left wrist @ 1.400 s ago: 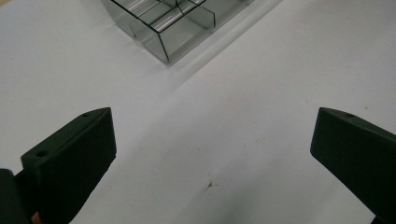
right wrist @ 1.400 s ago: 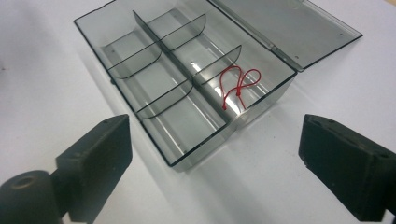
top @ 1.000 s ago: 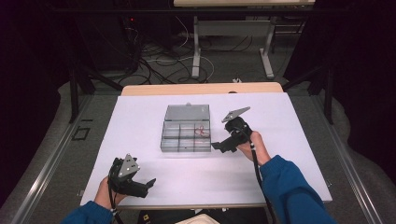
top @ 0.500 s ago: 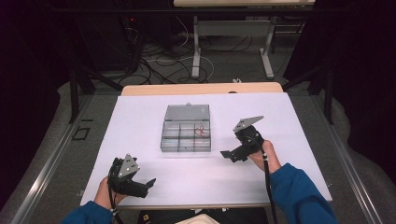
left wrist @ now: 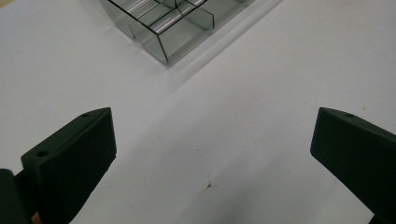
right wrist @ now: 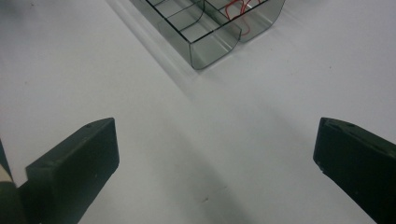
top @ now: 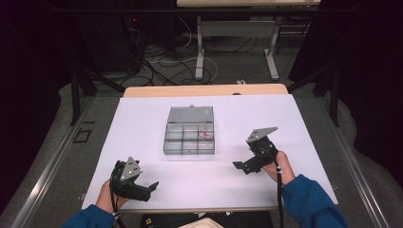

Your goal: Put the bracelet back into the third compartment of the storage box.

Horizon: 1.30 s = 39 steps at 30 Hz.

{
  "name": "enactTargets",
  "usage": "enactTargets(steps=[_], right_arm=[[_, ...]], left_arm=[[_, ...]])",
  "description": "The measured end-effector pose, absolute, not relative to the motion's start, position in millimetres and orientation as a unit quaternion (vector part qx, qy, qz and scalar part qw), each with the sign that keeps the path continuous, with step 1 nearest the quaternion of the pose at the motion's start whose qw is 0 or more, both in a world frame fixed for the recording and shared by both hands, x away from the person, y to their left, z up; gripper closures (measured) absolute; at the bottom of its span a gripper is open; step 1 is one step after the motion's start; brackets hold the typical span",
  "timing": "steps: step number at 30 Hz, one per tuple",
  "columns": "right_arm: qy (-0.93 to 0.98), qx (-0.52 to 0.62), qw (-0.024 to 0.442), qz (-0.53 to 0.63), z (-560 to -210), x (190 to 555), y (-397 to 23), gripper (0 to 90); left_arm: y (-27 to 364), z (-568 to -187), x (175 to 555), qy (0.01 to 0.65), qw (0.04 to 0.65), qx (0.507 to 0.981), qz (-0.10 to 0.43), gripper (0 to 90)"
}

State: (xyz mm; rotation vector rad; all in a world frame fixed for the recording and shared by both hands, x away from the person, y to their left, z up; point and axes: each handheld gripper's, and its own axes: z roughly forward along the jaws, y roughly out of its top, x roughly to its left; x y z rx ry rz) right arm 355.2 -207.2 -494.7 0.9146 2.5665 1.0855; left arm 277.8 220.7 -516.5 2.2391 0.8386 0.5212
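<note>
The clear compartment box [top: 189, 134] is placed in the middle of the white tabletop [top: 304, 123], with red wire [top: 205, 132] in one right compartment. The left gripper [top: 151, 185] is held wide open at the near left corner. The right gripper [top: 240, 166], also wide open and empty, is held near the near right edge.
</note>
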Motion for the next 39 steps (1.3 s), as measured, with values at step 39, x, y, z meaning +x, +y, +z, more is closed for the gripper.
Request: enactTargets(steps=[39], right_arm=[[0.853,0.341,0.149,0.365,-510,272,-276,0.0]], left_arm=[[221,-517,279,0.319,0.338,0.862,0.205,0.2]])
